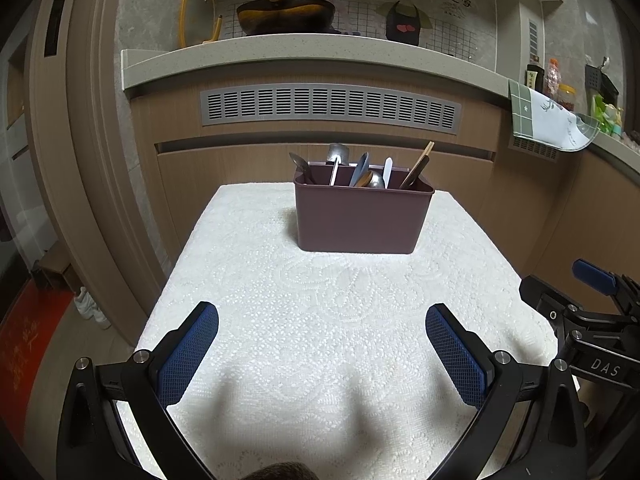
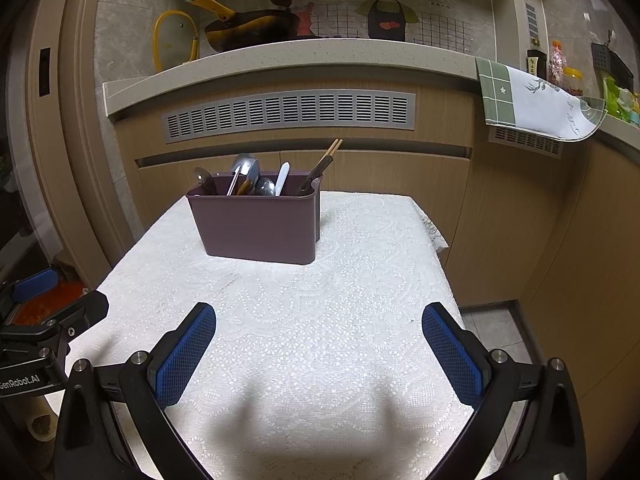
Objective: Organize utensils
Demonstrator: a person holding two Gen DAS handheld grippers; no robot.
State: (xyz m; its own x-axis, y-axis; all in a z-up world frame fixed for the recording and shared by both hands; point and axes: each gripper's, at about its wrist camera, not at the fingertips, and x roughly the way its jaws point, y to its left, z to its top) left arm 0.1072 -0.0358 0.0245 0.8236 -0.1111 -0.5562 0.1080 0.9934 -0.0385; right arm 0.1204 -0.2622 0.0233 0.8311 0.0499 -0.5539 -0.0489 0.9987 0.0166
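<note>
Left gripper (image 1: 322,322): hovering over the near tablecloth (image 1: 320,320), 2 fingers spread wide, holding nothing.
Right gripper (image 2: 319,322): likewise gaping, gripping nothing.
Utensil holder (image 1: 360,216): sitting at the table's far end.
Utensils: spoons (image 1: 374,180), chopsticks (image 1: 418,166) standing inside it.

Right claw (image 2: 319,322) spread wide, empty, above white lace-covered worktop (image 2: 340,340); maroon caddy (image 2: 256,226) upright at far side, holding spoons (image 2: 256,182), chopsticks (image 2: 322,164); left claw (image 2: 48,312) at left edge
</note>
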